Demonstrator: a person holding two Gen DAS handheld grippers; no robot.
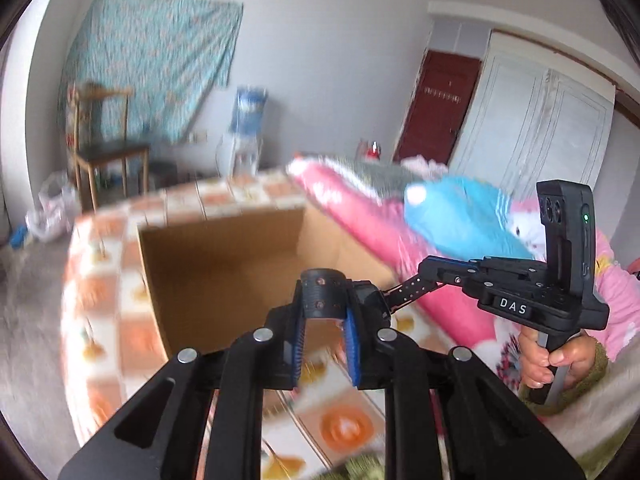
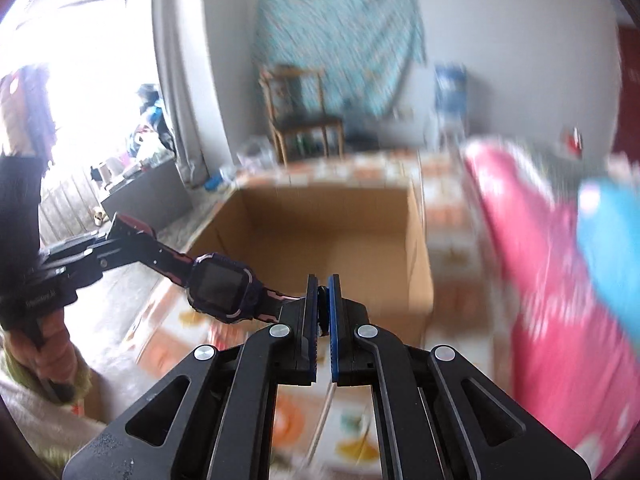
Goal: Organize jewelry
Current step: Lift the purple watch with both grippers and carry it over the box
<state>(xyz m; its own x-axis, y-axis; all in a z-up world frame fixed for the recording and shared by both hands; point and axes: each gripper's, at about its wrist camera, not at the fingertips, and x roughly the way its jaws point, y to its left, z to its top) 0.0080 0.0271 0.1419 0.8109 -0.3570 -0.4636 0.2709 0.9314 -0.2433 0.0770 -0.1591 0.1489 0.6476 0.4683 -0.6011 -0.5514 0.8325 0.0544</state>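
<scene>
A dark purple and pink smartwatch [image 2: 218, 294] hangs in the air, stretched between both grippers above the bed. My right gripper [image 2: 323, 304] is shut on one strap end, its blue pads pressed together on it. In the right wrist view my left gripper [image 2: 120, 236] comes in from the left, clamped on the other strap end. In the left wrist view my left gripper [image 1: 323, 314] is shut on a curled black strap piece [image 1: 323, 292]. The perforated strap [image 1: 406, 293] runs right to my right gripper [image 1: 426, 271]. The watch face is hidden in that view.
An open, empty-looking cardboard box [image 1: 224, 264] [image 2: 320, 232] sits on the orange-checked bed sheet [image 1: 104, 280] just beyond the watch. A pink quilt [image 2: 540, 280] and a blue plush [image 1: 460, 216] lie to the right. A person's hand [image 1: 552, 360] holds the right gripper's handle.
</scene>
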